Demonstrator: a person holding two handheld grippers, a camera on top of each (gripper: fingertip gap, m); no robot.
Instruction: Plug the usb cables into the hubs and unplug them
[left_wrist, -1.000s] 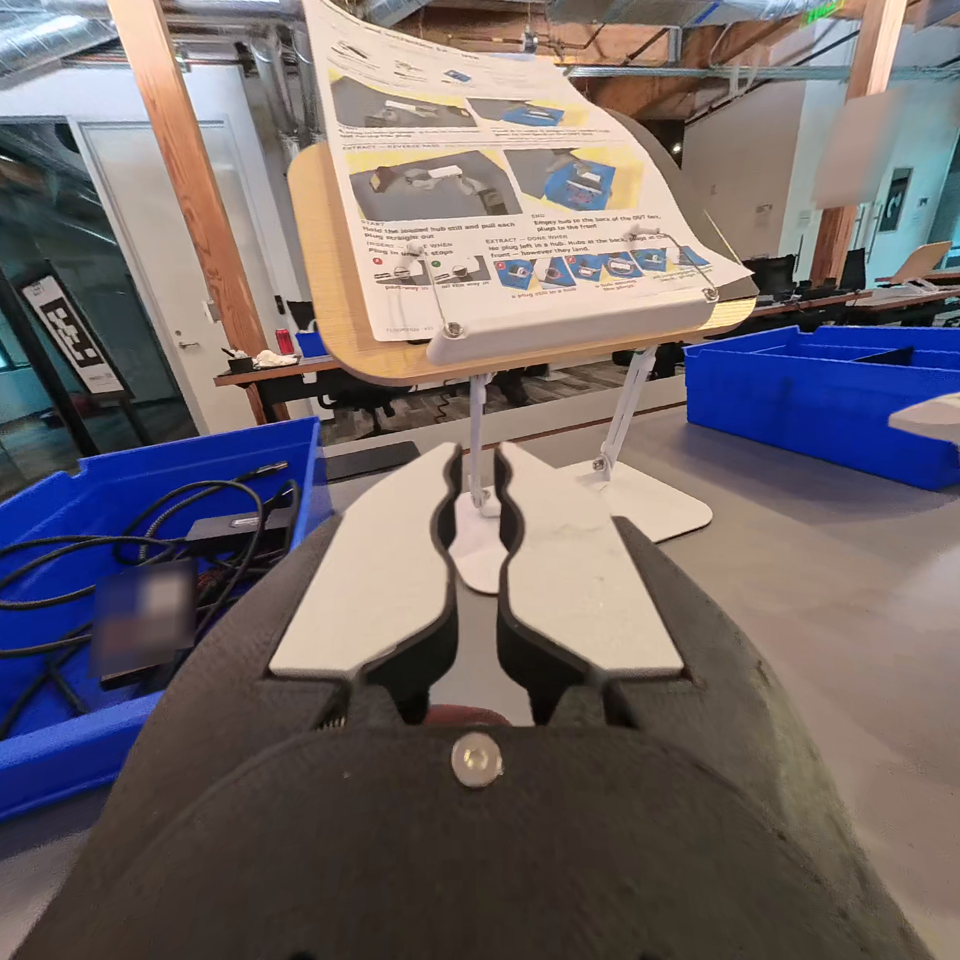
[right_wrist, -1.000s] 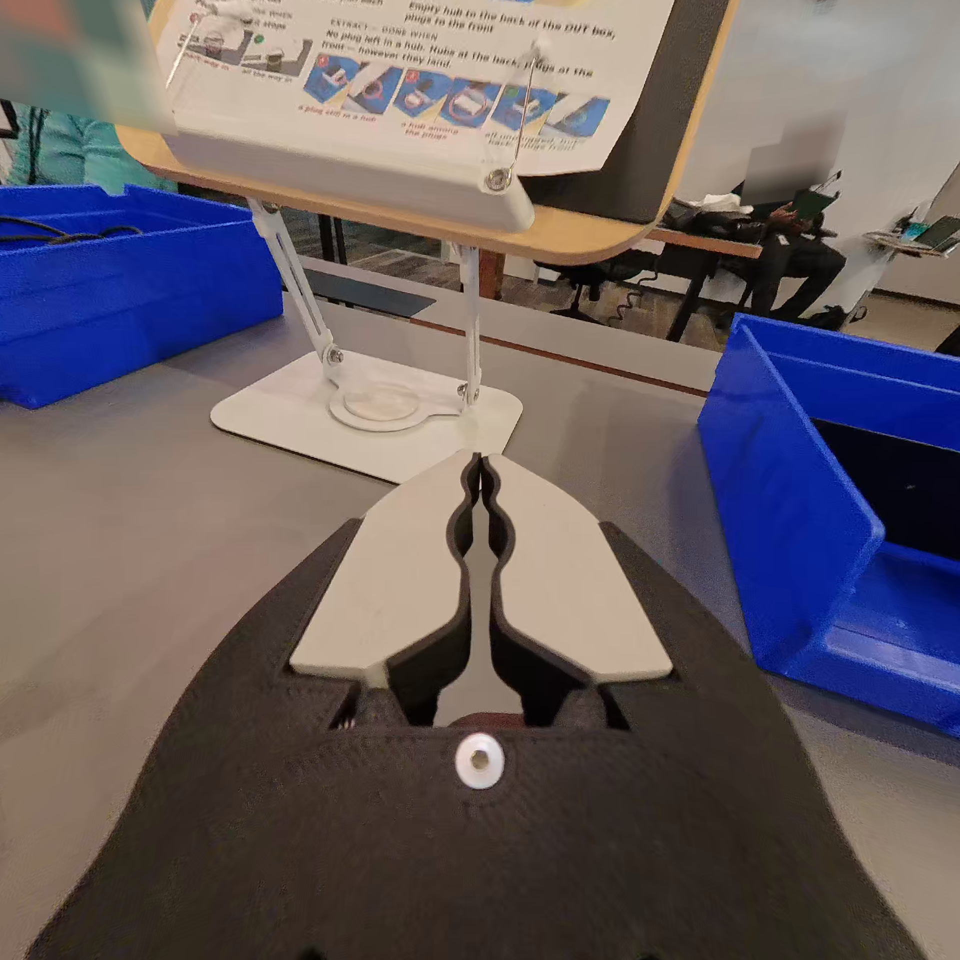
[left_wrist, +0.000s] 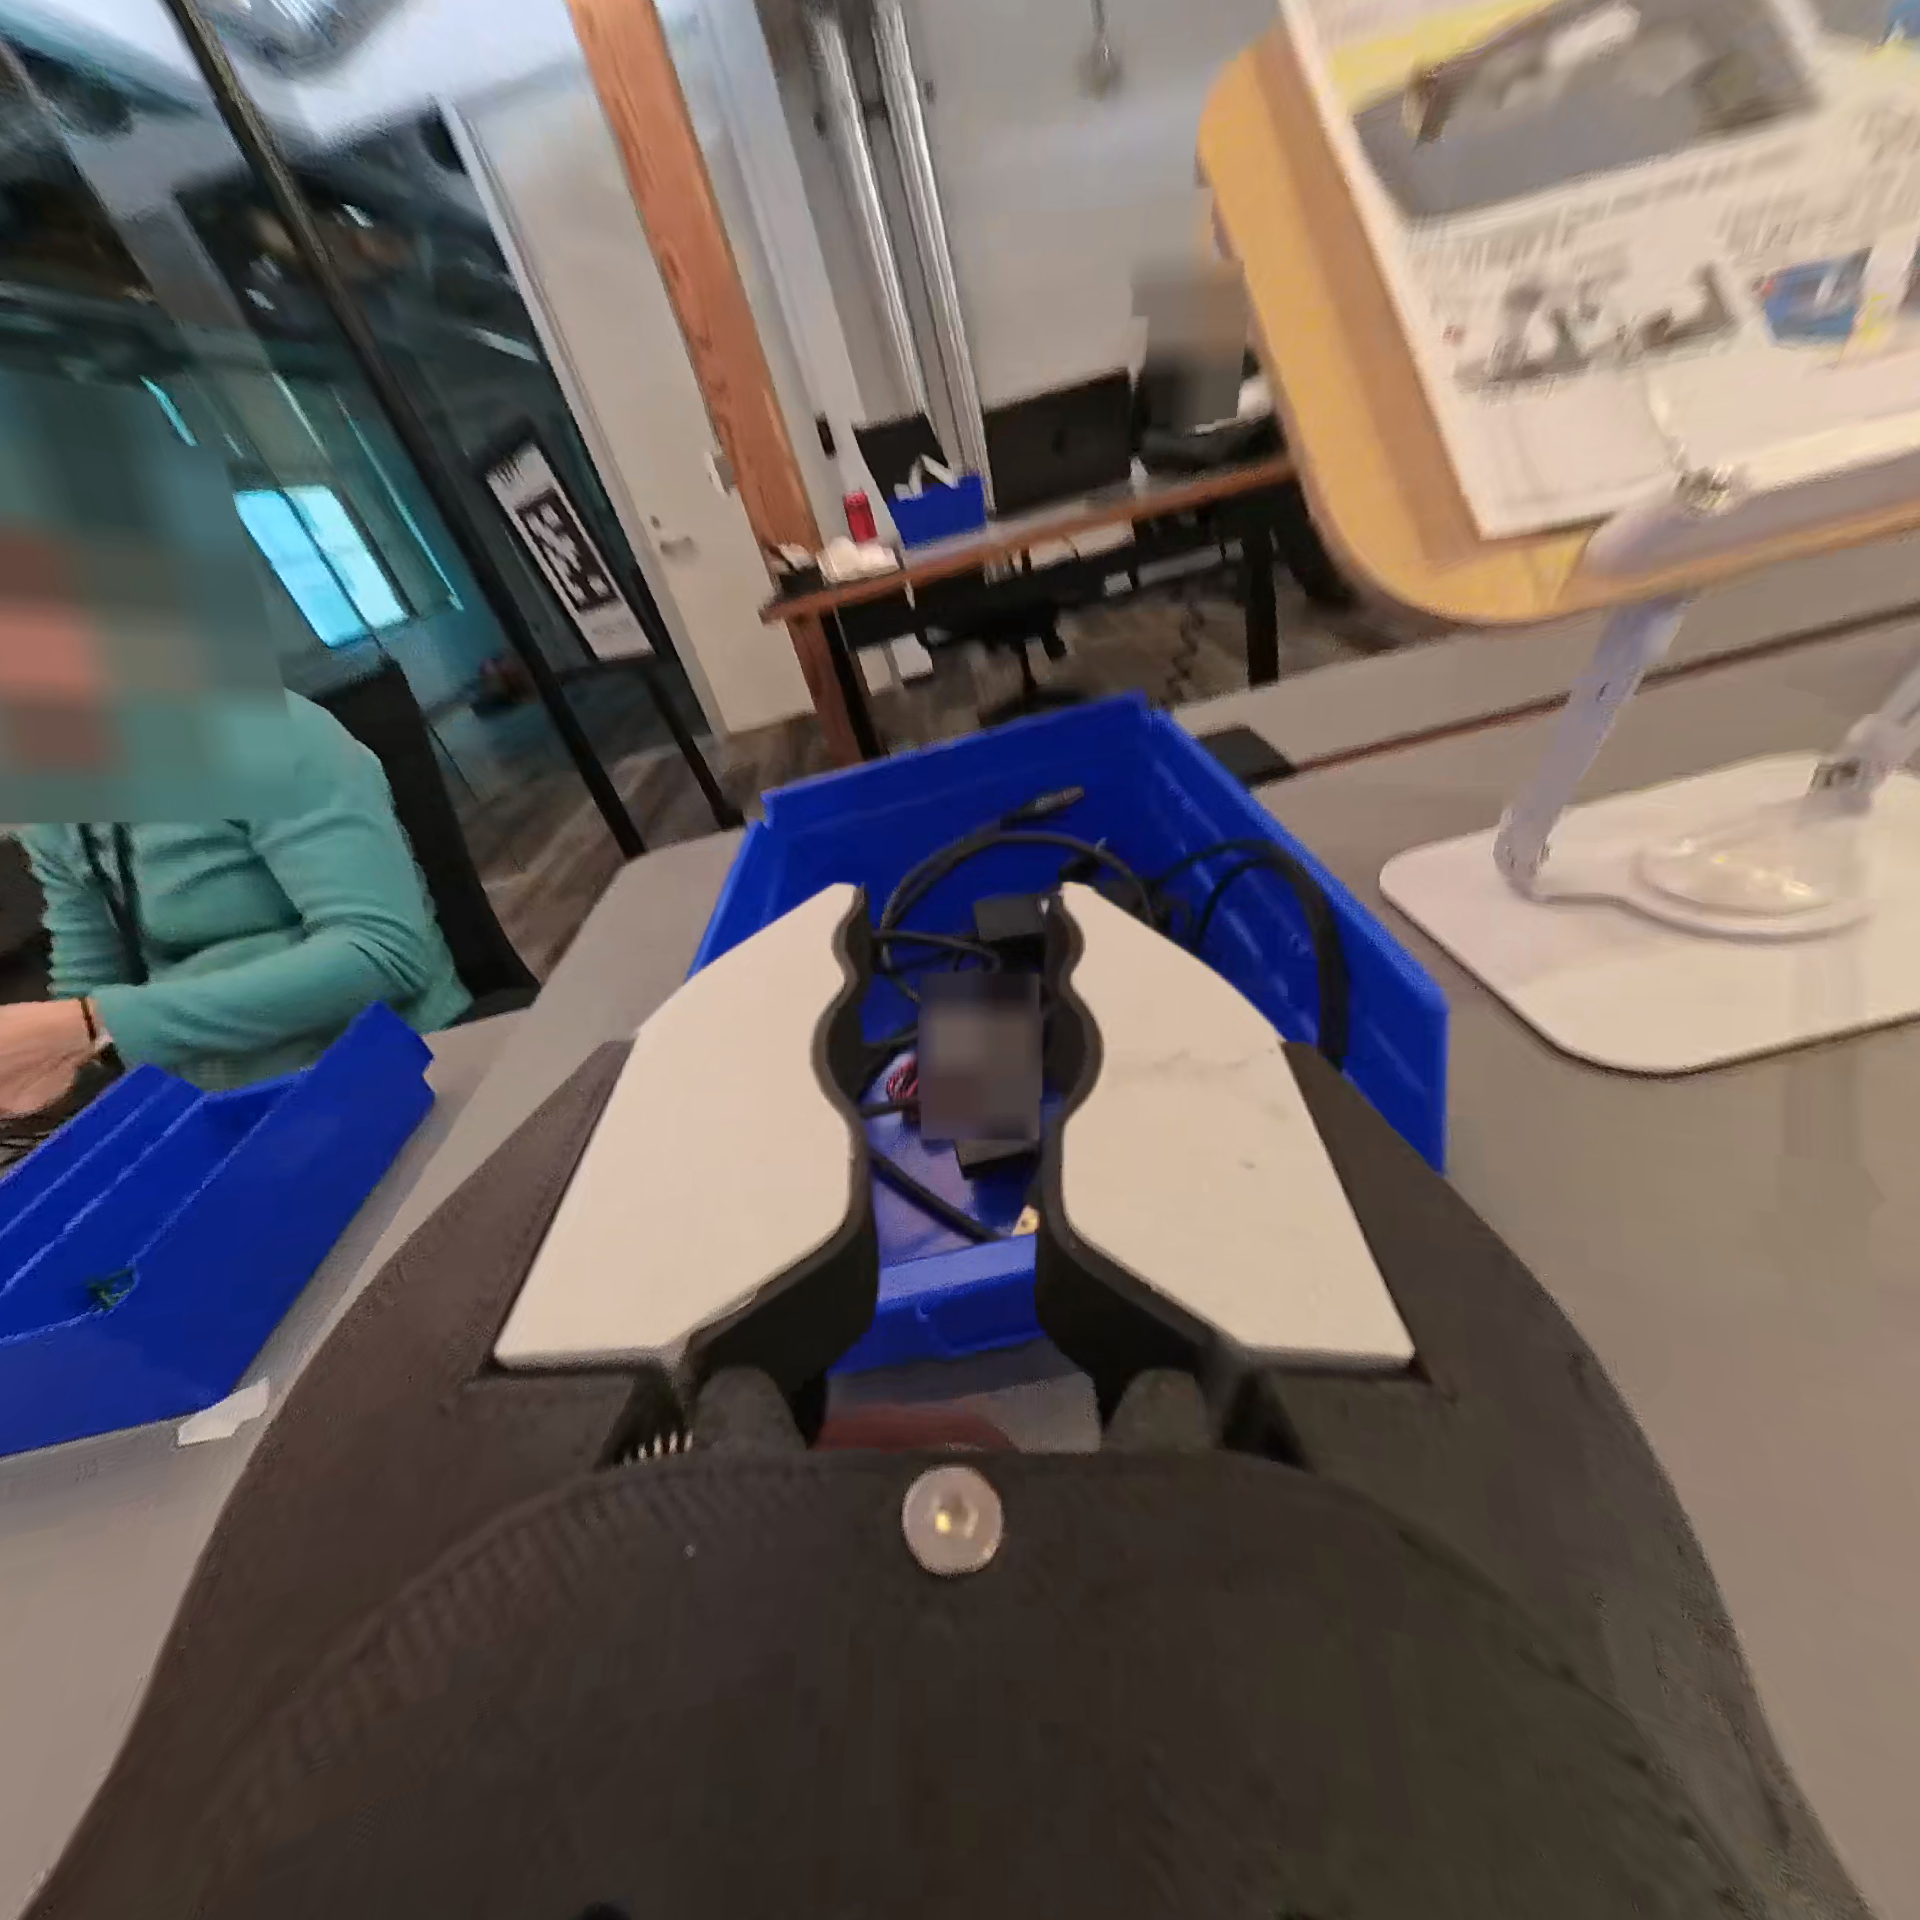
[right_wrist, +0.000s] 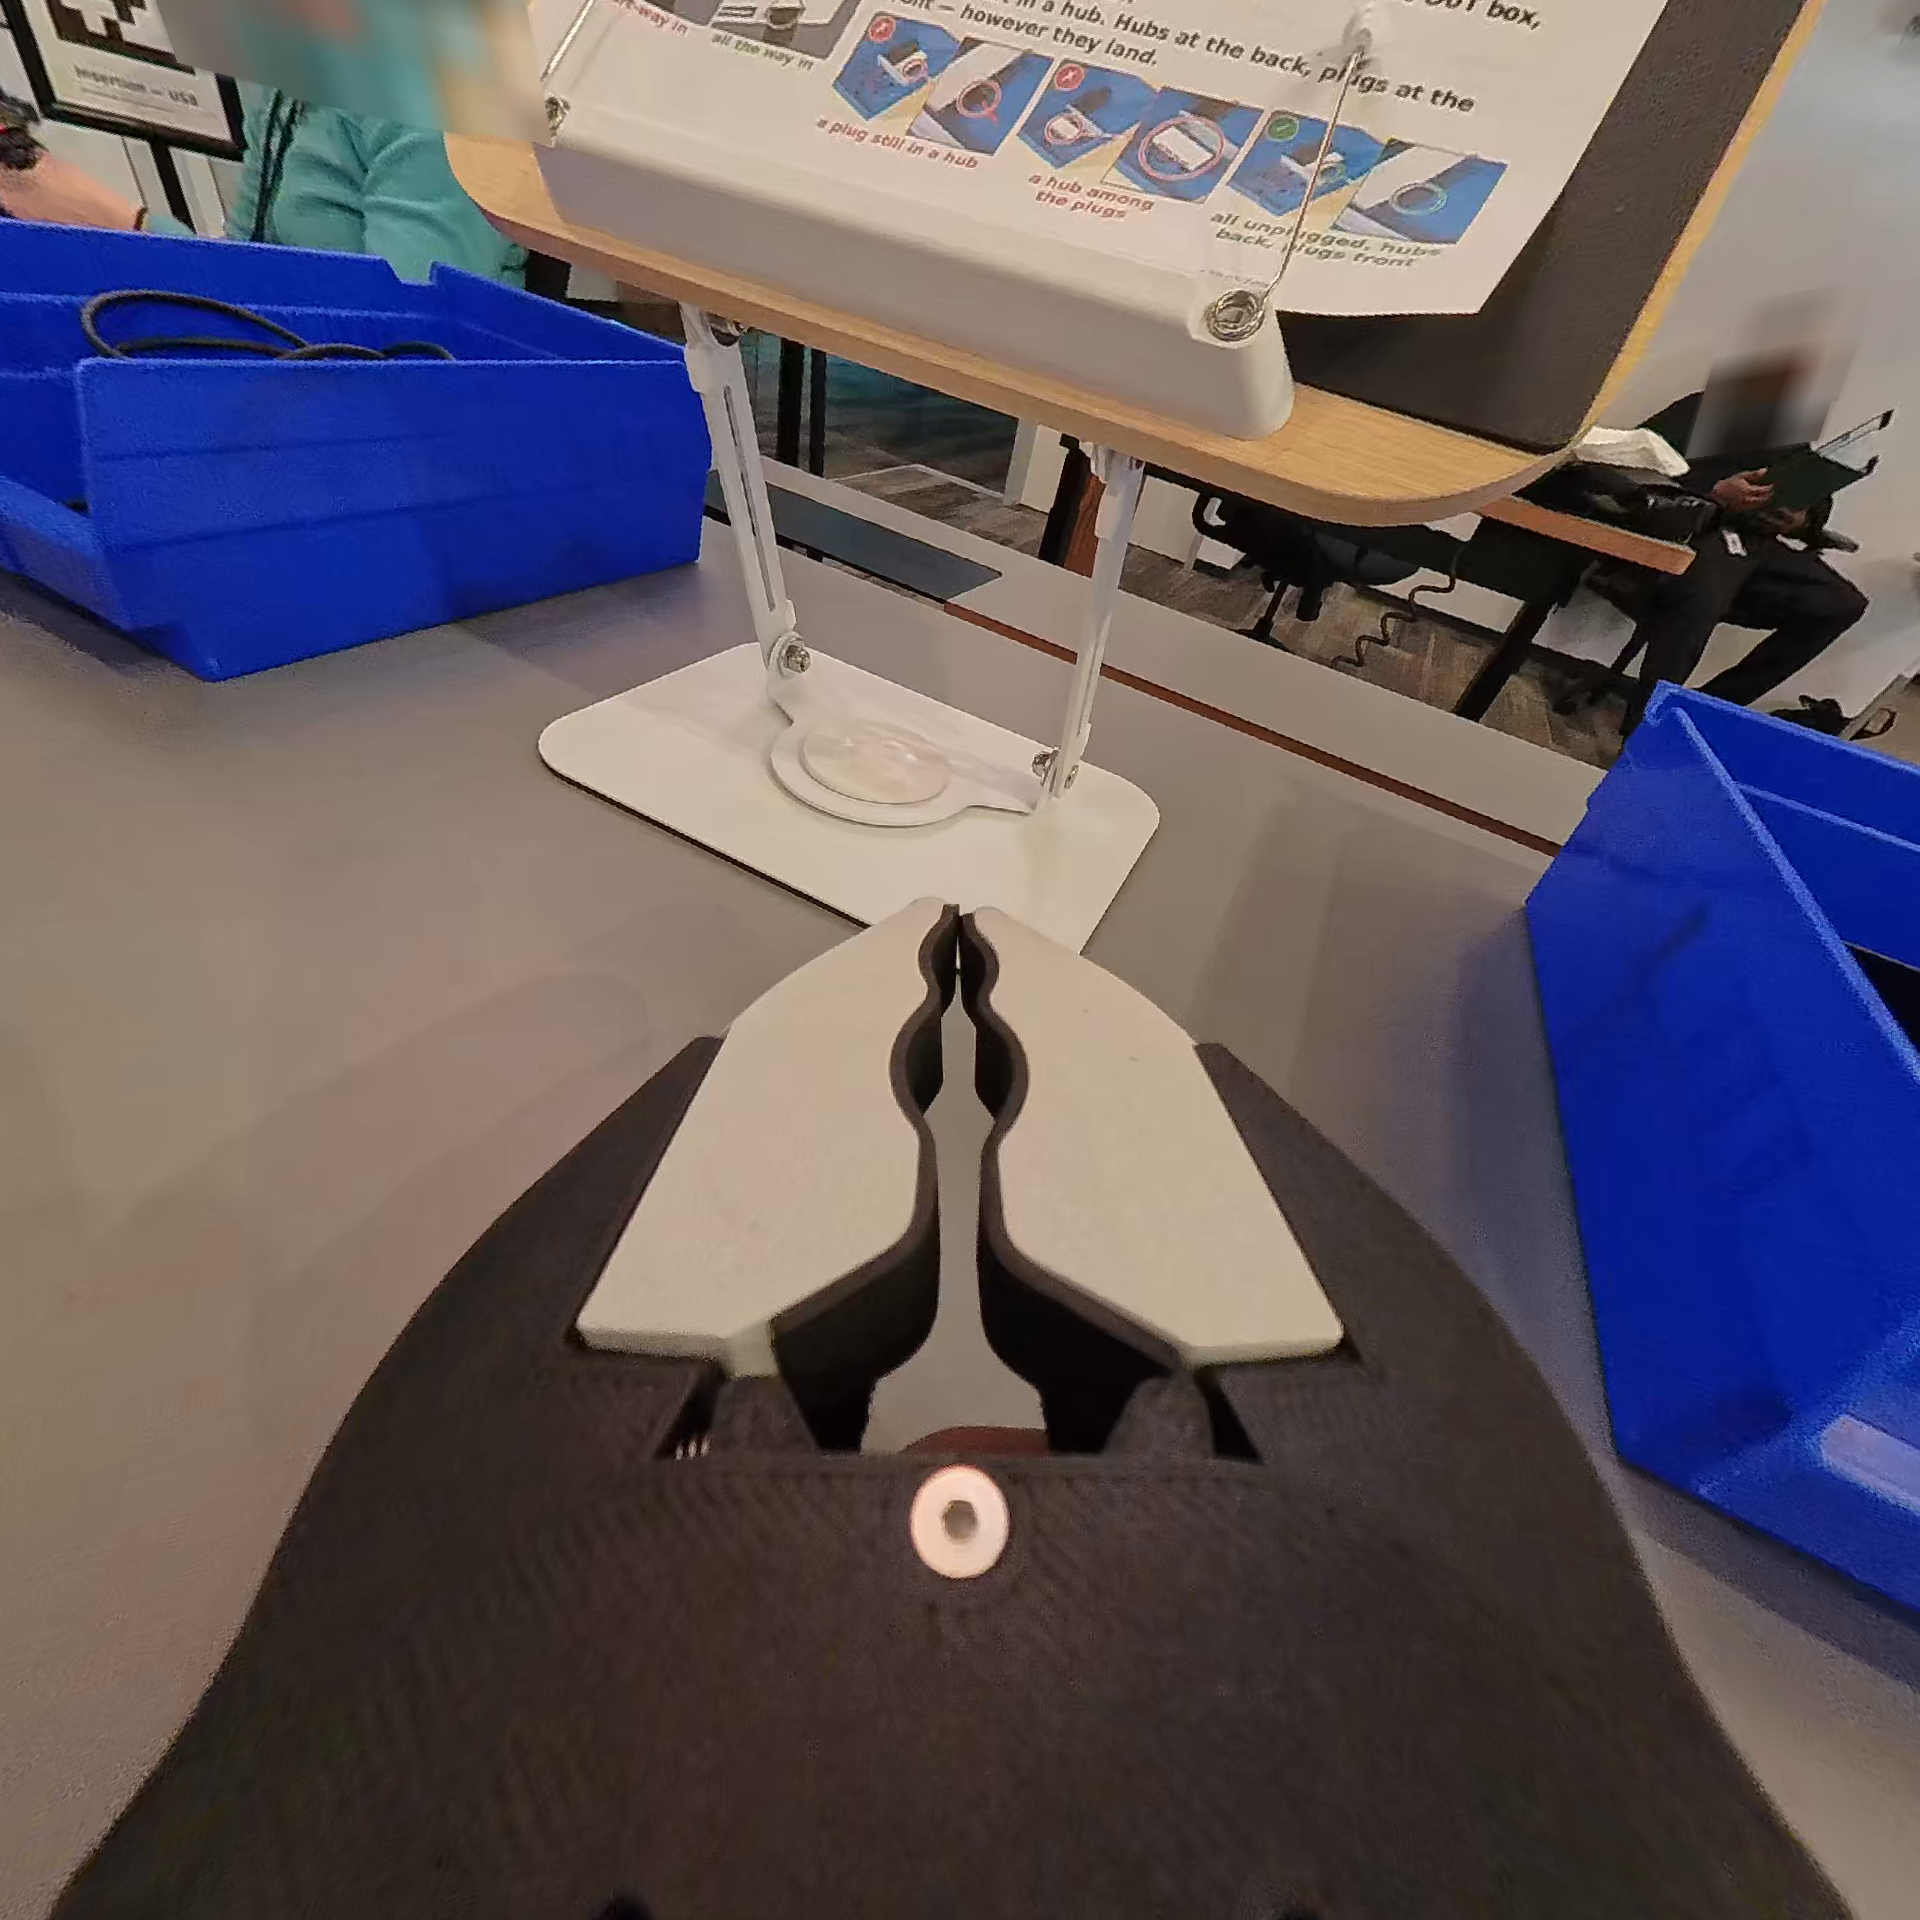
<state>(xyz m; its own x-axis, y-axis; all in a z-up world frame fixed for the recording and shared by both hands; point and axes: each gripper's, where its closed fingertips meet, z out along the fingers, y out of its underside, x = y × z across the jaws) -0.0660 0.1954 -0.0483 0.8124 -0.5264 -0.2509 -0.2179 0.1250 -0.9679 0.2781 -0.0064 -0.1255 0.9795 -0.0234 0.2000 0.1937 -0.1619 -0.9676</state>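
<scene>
left hand-held gripper (left_wrist: 956, 914): spread, empty, above blue bin (left_wrist: 1392, 997) | cables (left_wrist: 1320, 935), hub (left_wrist: 1008, 920): tangled inside bin | right hand-held gripper (right_wrist: 958, 914): pressed together, empty, over surface (right_wrist: 312, 987) | handling: cables light, floppy, likely snag; grip rigid plug (left_wrist: 1055, 798)

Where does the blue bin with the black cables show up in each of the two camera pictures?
Left wrist view: the blue bin with cables sits centre, just beyond the open left gripper.
Right wrist view: the same bin lies far left on the table, seen from the side.
Shared landmark: the white stand base.
</scene>
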